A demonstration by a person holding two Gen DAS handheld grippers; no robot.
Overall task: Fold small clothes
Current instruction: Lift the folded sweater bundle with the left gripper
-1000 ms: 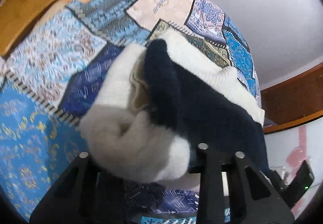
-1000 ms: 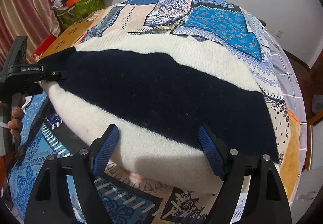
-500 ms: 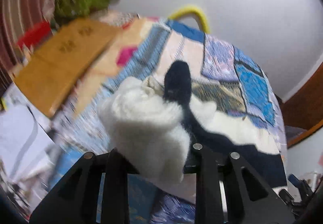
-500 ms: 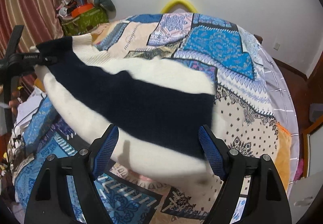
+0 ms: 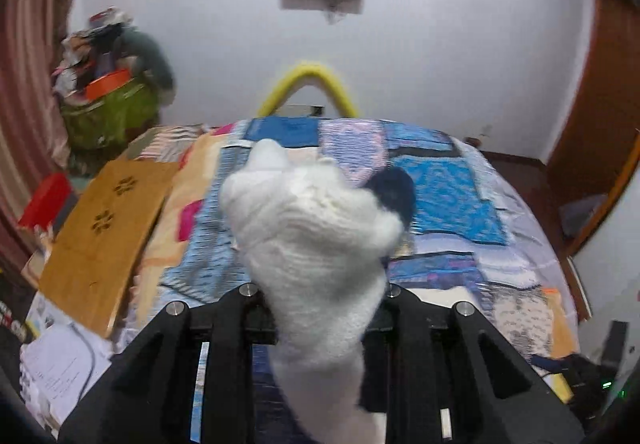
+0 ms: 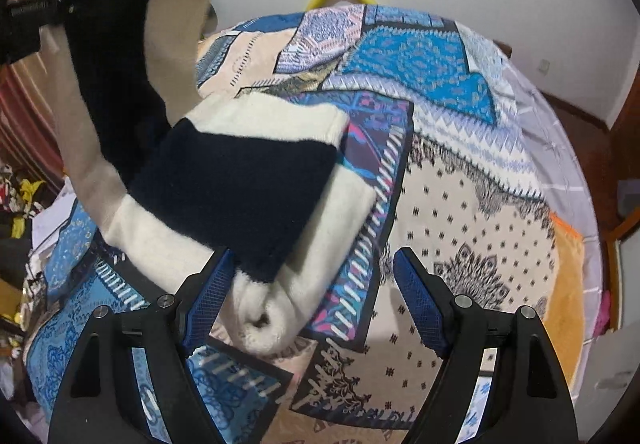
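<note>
At the bottom of the right wrist view the right tool stands wide and holds nothing, its left pad just beside the near rolled edge of the sweater, whose lower half lies doubled on the bed at frame centre. Farther off, at upper left, the left tool is clamped narrow on one sweater end, raised clear of the bed. The fold looks half done: that end must still be laid over and smoothed.

Left hand-held gripper clamps sweater (white, fuzzy).
</note>
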